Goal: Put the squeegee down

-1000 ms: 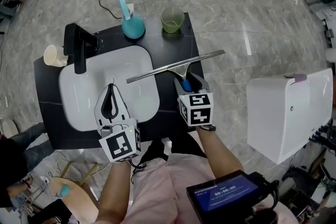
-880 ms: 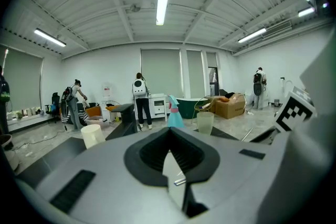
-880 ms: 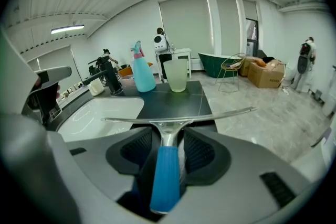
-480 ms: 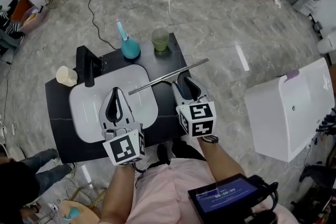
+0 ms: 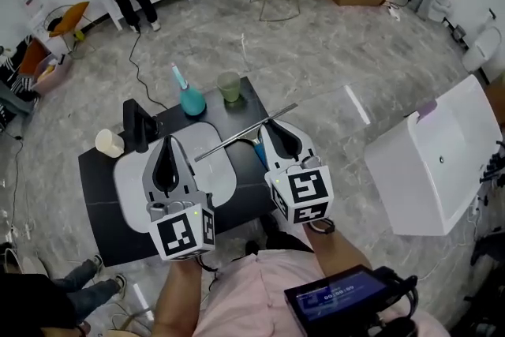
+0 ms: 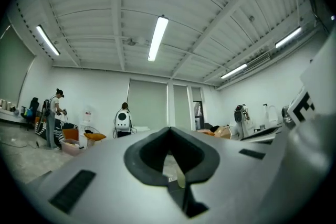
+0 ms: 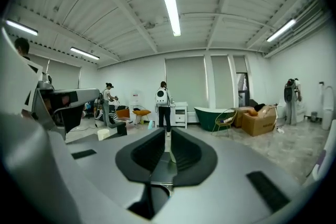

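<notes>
A grey marble floor (image 5: 331,67) fills most of the head view. On it, at the right, stands a big white box (image 5: 442,170). In the middle stands a black table (image 5: 99,201) with a white sink (image 5: 128,184) set into its top.

The person holds both grippers above the table, near the camera. The left gripper (image 5: 167,143) is over the sink. In its own view the jaws of the left gripper (image 6: 169,130) meet at the tips, with nothing between them. The right gripper (image 5: 271,128) is over the table's right part. In its own view the jaws of the right gripper (image 7: 167,132) are closing; only a narrow slit is left between them, and it is empty.

The squeegee (image 5: 237,136) lies flat on the table, right of the sink and below the right gripper, and neither gripper holds it. Its metal blade runs diagonally, and the left end reaches the sink's rim. The blue handle points toward the person and is partly hidden by the right gripper.

A black faucet (image 5: 136,125) stands at the sink's far left corner. Behind the sink are a teal bottle (image 5: 192,101) and a green cup (image 5: 229,86) (the two are close but apart). A beige cup (image 5: 109,143) stands left of the faucet.
</notes>
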A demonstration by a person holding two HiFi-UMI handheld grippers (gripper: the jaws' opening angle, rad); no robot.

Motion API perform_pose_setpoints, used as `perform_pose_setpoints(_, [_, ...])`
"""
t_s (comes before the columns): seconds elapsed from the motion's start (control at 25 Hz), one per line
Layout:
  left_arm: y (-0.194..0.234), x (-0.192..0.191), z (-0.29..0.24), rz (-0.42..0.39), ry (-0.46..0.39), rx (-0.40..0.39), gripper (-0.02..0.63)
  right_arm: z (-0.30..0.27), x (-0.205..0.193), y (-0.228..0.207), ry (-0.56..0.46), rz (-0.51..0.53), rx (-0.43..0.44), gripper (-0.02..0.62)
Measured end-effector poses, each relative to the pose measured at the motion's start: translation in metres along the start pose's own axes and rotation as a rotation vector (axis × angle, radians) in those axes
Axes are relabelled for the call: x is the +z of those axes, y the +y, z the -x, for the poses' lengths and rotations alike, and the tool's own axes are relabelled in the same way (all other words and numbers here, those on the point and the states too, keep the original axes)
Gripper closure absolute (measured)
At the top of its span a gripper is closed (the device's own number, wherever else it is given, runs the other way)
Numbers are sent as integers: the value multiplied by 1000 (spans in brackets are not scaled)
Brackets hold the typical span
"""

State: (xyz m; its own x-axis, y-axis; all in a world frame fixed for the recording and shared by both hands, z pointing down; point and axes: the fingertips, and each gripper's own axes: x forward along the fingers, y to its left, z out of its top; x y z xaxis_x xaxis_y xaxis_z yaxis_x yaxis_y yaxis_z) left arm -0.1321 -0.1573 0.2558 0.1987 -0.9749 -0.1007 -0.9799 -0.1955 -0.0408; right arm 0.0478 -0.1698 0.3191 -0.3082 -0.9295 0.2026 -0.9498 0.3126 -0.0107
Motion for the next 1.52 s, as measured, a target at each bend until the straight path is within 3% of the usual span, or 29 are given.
perform_pose_setpoints(0.12, [-3,10,4,-17,-13,-15,597,10,11,5,-26,5,-1,595])
perform_pose_setpoints(0.52, [-14,17,10,-24,-36,-36,597,23,23,4,-82,26,5,597])
perform_pose_setpoints(1.52, [-15,15,15,-32,-20,-23,597,24,27,10,-83,18,24,598])
